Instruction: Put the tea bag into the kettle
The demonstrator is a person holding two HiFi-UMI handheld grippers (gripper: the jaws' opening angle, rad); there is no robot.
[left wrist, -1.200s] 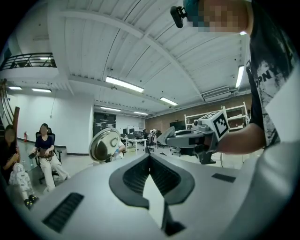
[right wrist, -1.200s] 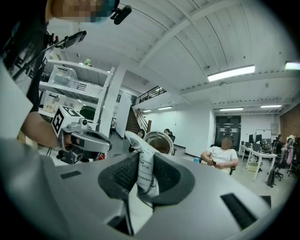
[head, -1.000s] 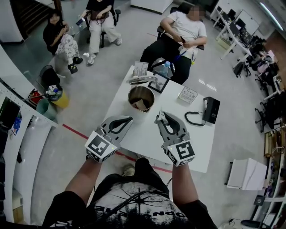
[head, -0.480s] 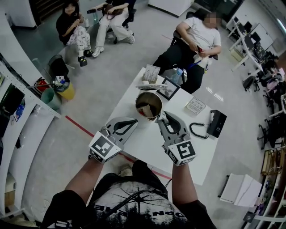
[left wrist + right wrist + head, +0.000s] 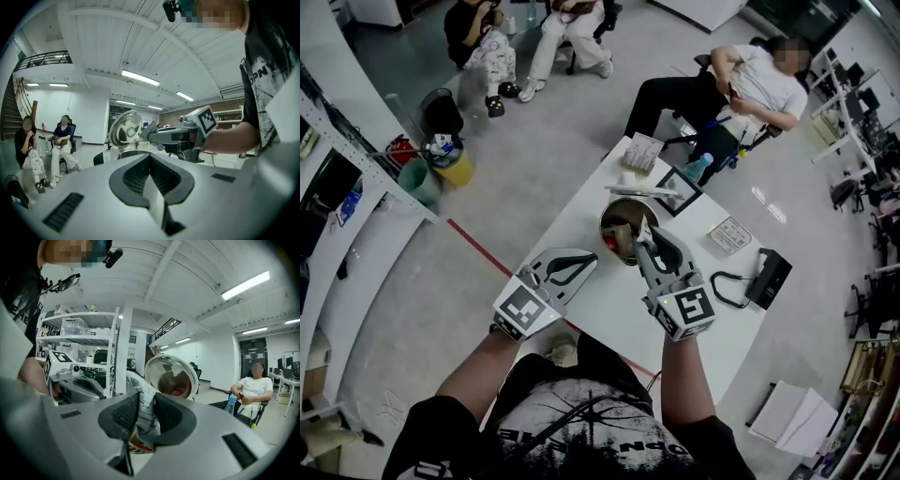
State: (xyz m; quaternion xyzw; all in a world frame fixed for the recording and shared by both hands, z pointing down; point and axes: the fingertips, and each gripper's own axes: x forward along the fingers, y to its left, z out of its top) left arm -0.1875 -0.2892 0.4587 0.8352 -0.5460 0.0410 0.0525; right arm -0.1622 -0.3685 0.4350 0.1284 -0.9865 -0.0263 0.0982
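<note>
The steel kettle (image 5: 622,232) stands open on the white table (image 5: 581,202), its round lid (image 5: 642,190) tipped up behind it. Something tan and a bit of red lie inside. My right gripper (image 5: 644,231) is at the kettle's near right rim, shut on a white printed tea bag (image 5: 144,409). In the right gripper view the shiny lid (image 5: 171,376) rises just beyond the jaws. My left gripper (image 5: 581,265) hovers shut over the table, left of the kettle and apart from it. The left gripper view shows the lid (image 5: 125,129), the kettle rim (image 5: 133,152) and the right gripper (image 5: 146,136).
Behind the kettle are a framed picture (image 5: 680,190), a box of packets (image 5: 642,150) and a water bottle (image 5: 698,167). A small card (image 5: 729,234) and a black device with a cable (image 5: 769,277) lie to the right. People sit beyond the table.
My right gripper has gone forward with the tea bag, from short of the kettle to its rim. The left gripper has followed a little. The head view has shifted.
</note>
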